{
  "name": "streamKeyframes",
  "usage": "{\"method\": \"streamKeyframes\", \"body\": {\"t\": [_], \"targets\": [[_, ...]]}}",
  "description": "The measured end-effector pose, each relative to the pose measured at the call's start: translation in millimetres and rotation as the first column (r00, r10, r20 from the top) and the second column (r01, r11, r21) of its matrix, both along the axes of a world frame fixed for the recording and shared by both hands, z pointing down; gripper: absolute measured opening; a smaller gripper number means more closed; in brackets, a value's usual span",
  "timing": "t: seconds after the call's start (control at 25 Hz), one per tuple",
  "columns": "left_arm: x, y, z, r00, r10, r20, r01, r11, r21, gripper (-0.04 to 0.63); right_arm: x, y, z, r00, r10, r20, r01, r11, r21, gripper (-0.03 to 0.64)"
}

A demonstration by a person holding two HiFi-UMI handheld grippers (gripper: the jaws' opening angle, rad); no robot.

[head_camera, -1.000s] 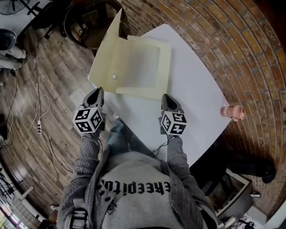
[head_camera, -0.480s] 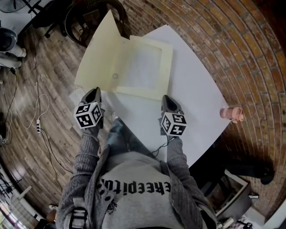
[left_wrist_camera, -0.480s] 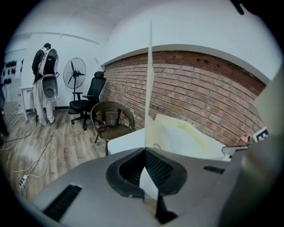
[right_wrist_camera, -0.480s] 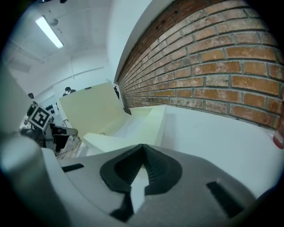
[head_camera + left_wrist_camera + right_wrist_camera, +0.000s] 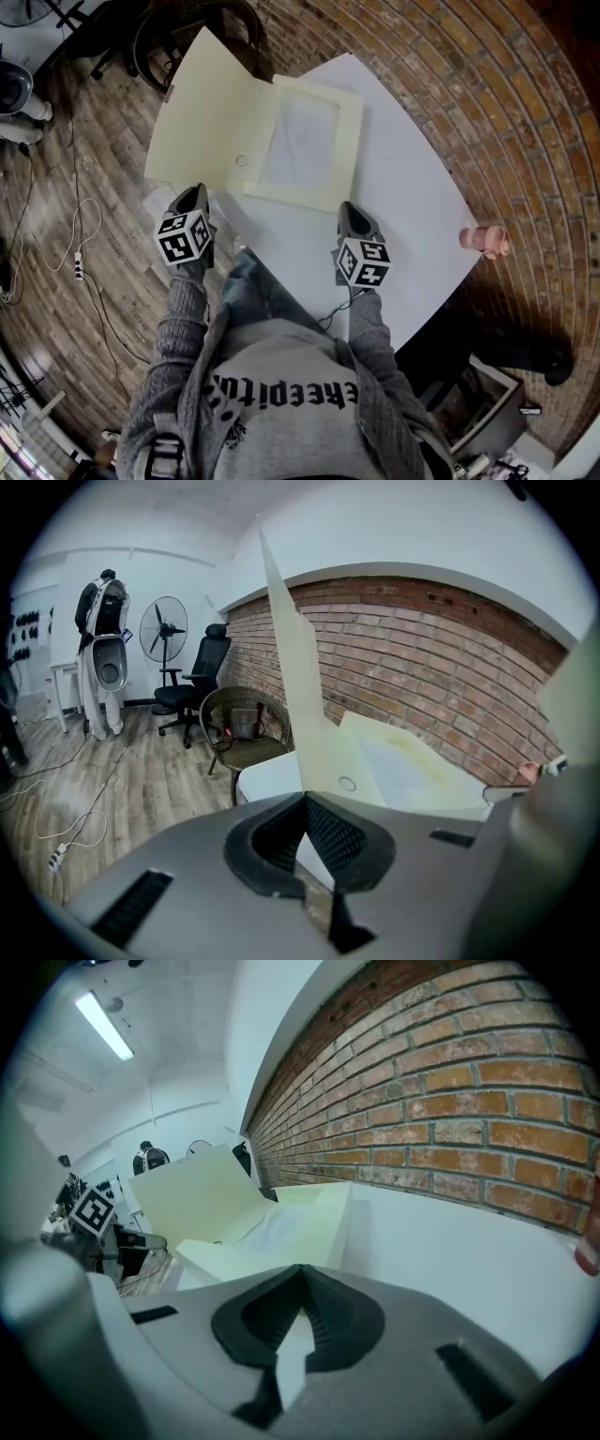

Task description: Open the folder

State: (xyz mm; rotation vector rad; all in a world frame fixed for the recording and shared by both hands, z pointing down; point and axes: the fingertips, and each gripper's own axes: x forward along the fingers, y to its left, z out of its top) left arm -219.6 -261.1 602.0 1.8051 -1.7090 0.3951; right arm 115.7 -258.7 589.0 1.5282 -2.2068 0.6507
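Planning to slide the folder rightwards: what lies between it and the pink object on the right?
Only bare white table between folder and pink object, seen in the head view.

Two tongs in your hands: the left tongs (image 5: 195,192) and the right tongs (image 5: 346,206). Before you are one folder (image 5: 225,122), one tabletop (image 5: 403,187) and one pink object (image 5: 486,240). Beyond stand two chairs, one wicker chair (image 5: 246,728) and one office chair (image 5: 202,672), and one fan (image 5: 162,630).

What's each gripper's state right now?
Left gripper: closed on the folder cover.
Right gripper: closed on the folder base.
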Motion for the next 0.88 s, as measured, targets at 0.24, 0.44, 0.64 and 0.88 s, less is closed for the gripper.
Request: {"method": "streamKeyframes", "body": {"t": [0.24,0.44,0.64,0.88], "targets": [[-2.1,-4.3,4.8,1.000,0.009,0.019,-0.008,1.000,-0.013,0.009,0.3,-0.9,0.8,1.000,0.007,-0.001,-0.007,1.000,-0.002,0.003],[-3.9,-7.9,6.8,1.000,0.017,0.023,-0.016,1.000,-0.023,0.009,-0.3,-1.2,0.6,1.000,0.015,-0.003,-0.015,1.000,-0.003,0.003],[-8.2,-8.4,11.0,0.999,0.026,0.024,-0.025,0.999,-0.040,0.009,-1.9,0.1,0.1,1.000,0.025,-0.009,-0.025,1.000,-0.004,0.003],[-11.8,-10.3,15.2,0.999,0.033,0.009,-0.032,0.998,-0.049,0.011,-2.7,-0.2,0.2,0.999,0.039,-0.018,-0.039,0.999,-0.005,0.003]]}}
